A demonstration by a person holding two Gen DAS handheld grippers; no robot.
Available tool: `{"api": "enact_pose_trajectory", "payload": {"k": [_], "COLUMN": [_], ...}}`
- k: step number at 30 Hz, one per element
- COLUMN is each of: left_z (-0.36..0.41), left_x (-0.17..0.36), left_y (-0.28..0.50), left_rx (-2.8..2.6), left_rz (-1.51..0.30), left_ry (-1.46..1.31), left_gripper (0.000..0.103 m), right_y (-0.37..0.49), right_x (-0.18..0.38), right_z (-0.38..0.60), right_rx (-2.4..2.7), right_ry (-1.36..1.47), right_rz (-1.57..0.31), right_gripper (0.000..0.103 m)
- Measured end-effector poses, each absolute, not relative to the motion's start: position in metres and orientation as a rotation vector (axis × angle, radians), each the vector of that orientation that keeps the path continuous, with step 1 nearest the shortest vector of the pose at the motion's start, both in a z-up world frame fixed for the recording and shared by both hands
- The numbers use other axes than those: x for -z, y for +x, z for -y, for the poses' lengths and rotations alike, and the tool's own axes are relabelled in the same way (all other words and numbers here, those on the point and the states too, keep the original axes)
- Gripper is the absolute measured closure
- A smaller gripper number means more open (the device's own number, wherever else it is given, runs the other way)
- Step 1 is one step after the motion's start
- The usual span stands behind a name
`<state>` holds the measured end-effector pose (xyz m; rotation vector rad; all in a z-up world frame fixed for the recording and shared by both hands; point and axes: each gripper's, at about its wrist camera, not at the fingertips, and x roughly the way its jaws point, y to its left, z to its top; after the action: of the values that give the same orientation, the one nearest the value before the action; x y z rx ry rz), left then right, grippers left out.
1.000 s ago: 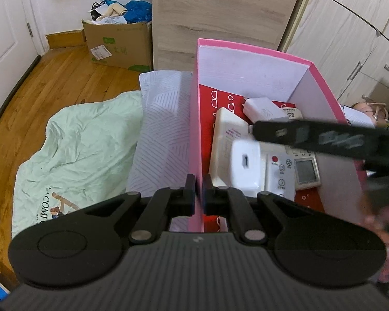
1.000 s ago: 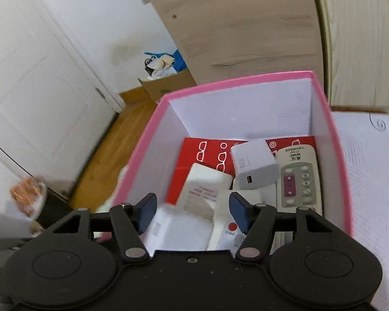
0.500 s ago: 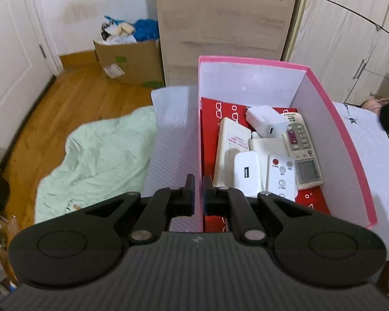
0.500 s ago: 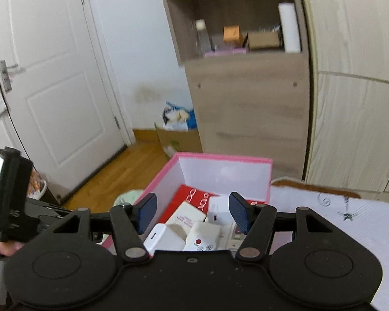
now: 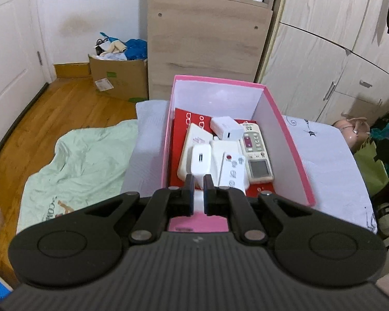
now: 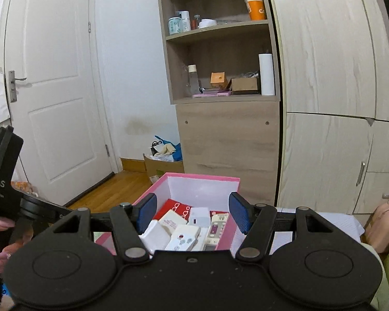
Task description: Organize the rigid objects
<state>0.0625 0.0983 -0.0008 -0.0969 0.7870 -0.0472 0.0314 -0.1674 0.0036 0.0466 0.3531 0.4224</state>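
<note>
A pink box stands on the white sheet. It holds a beige remote, a white remote with a red button, a white charger, a second white charger and a flat white device over a red card. My left gripper is shut, above the box's near wall, with nothing between its pads. My right gripper is open and empty, raised above the same box.
A wooden cabinet with shelves stands behind the box, white wardrobe doors to its right. A cardboard box sits on the wooden floor at the left. A green blanket lies left of the sheet.
Both grippers have pulled back and up from the box. The left gripper has come off the box's left wall and now sits over its near wall. The right gripper stays open.
</note>
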Motion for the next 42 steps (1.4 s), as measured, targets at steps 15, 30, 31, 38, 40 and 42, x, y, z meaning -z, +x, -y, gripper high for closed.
{"api": "enact_pose_trajectory", "payload": {"k": [15, 30, 31, 38, 40, 42], "left_z": [-0.036, -0.015, -0.016, -0.014, -0.014, -0.014], "left_x": [0.015, 0.022, 0.021, 0.021, 0.021, 0.021], "left_y": [-0.023, -0.044, -0.044, -0.048, -0.047, -0.047], "left_rx": [0.088, 0.064, 0.059, 0.003, -0.003, -0.006], "left_rz": [-0.657, -0.598, -0.593, -0.550, -0.545, -0.537], "left_ry": [0.019, 0.022, 0.018, 0.030, 0.038, 0.039], "left_gripper": [0.073, 0.042, 0.040, 0.024, 0.021, 0.020], "right_y": [-0.018, -0.036, -0.037, -0.040, -0.039, -0.039], "right_x": [0.014, 0.031, 0.031, 0.030, 0.032, 0.033], "right_z": [0.185, 0.186, 0.186, 0.190, 0.192, 0.194], "right_rx": [-0.305, -0.236, -0.228, -0.193, -0.190, -0.170], "right_ry": [0.008, -0.052, -0.059, -0.027, -0.020, -0.015], "right_rz": [-0.345, -0.347, -0.341, -0.339, -0.355, -0.363], "right_gripper": [0.033, 0.011, 0.010, 0.000, 0.000, 0.000]}}
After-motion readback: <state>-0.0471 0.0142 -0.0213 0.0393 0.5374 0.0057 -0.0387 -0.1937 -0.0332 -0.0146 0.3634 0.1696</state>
